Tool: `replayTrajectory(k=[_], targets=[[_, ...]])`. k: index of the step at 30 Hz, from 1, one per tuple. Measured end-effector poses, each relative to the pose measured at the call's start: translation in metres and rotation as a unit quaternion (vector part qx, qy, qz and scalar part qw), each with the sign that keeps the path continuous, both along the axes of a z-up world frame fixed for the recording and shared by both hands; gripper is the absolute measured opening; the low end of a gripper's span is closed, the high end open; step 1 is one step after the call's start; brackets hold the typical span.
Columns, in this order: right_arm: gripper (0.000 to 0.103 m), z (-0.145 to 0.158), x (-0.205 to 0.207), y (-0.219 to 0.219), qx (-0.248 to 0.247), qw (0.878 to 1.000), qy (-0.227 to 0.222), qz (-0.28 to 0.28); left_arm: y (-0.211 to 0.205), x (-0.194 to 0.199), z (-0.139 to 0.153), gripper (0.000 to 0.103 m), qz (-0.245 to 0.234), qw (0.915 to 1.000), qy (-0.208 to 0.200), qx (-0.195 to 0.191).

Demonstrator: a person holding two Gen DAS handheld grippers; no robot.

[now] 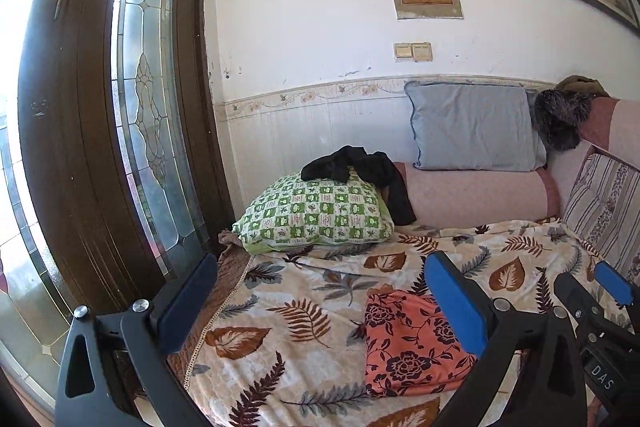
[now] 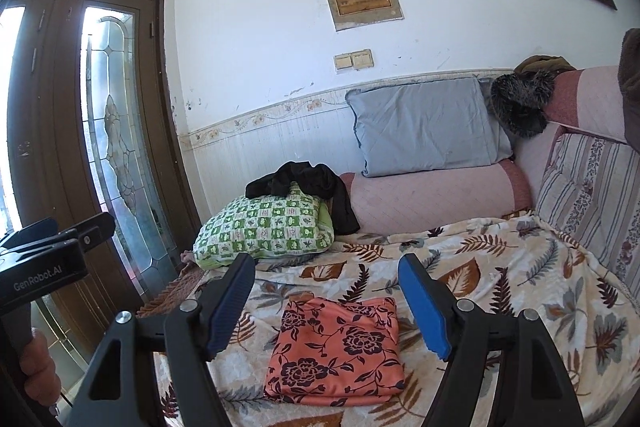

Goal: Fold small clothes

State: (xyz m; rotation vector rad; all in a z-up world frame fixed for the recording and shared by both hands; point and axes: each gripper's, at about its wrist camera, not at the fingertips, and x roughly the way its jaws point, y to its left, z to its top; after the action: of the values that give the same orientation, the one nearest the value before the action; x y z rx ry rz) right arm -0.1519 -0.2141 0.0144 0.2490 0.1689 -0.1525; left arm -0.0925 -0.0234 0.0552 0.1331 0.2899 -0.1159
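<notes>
An orange cloth with dark flowers (image 2: 336, 351) lies folded into a neat rectangle on the leaf-patterned blanket (image 2: 500, 267). My right gripper (image 2: 326, 301) hangs above and just before it, jaws wide open, nothing between the blue pads. The same folded cloth (image 1: 412, 343) shows in the left wrist view, near the right finger of my left gripper (image 1: 320, 303), which is also open and empty. The right gripper's tip (image 1: 612, 283) appears at the right edge there. A black garment (image 2: 304, 183) lies crumpled on a green checked pillow (image 2: 268, 227).
A grey pillow (image 2: 424, 127) leans on a pink bolster (image 2: 432, 195) against the wall. A dark furry item (image 2: 520, 103) rests on the sofa back. A wooden glazed door (image 1: 132, 107) stands left of the bed. A hand (image 2: 38, 359) grips the left tool's handle.
</notes>
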Motion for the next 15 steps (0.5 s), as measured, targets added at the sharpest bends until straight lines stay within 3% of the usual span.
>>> replayTrajectory(k=[7, 15], targets=[[0.078, -0.013, 0.023, 0.007, -0.006, 0.999, 0.045, -0.006, 0.004, 0.008, -0.002, 0.103, 0.001, 1.0, 0.005, -0.004], [0.078, -0.017, 0.03, 0.008, 0.002, 0.999, 0.054, -0.006, 0.007, 0.017, -0.006, 0.103, 0.004, 0.9999, 0.008, -0.005]])
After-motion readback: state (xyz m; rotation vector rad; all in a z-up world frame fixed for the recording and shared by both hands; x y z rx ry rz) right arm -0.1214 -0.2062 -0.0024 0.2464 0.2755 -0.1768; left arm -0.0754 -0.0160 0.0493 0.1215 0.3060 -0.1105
